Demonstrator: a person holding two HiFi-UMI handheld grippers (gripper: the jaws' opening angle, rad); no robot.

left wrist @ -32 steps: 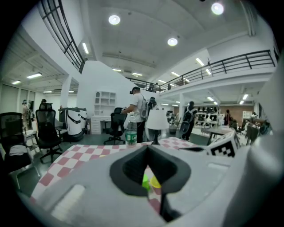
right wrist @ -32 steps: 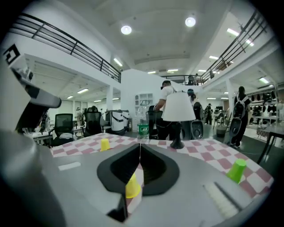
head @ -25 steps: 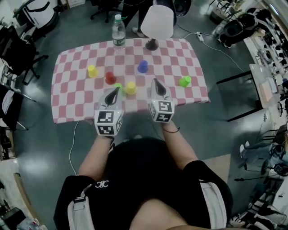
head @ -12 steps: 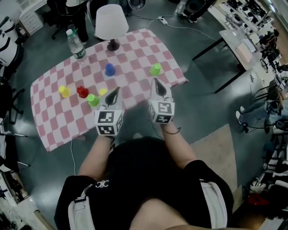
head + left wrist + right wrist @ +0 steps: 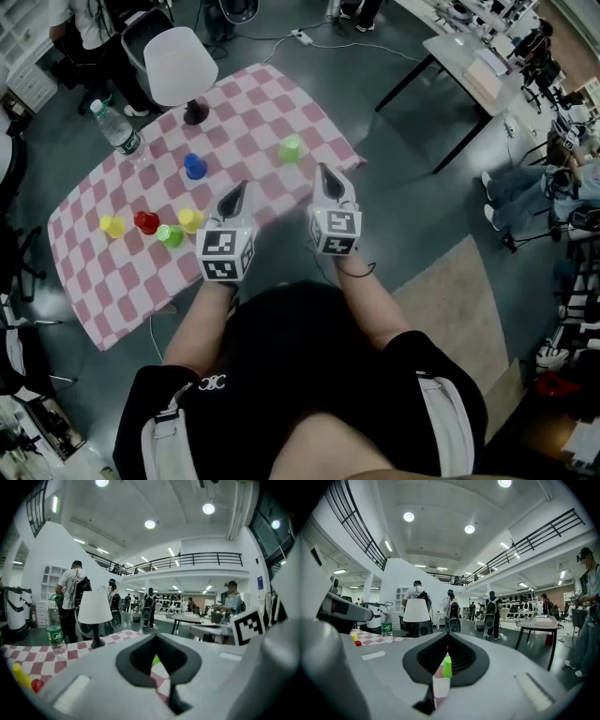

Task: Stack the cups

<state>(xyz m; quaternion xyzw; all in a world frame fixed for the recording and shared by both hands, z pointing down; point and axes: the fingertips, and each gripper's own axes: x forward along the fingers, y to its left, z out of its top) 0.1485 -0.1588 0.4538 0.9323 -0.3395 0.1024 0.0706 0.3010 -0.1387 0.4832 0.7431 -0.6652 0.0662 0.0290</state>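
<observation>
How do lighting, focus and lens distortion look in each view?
Head view: evenly lit, cups sharp, wide-lens bending toward the edges. Left gripper view: fisheye with black corners, ceiling lights flare, left claw soft up close. Right gripper view: same fisheye, railing bows, right claw soft too.

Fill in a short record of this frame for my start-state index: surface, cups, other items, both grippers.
surface: table with checkered cloth
cups: six, none stacked
left group: outer yellow cup, red cup, near green cup, inner yellow cup
middle: blue cup
right: far green cup
other items: lamp, bottle
left gripper: shut, empty, touching no cup
right gripper: shut, empty, touching no cup
task state: stacking not yet begun
</observation>
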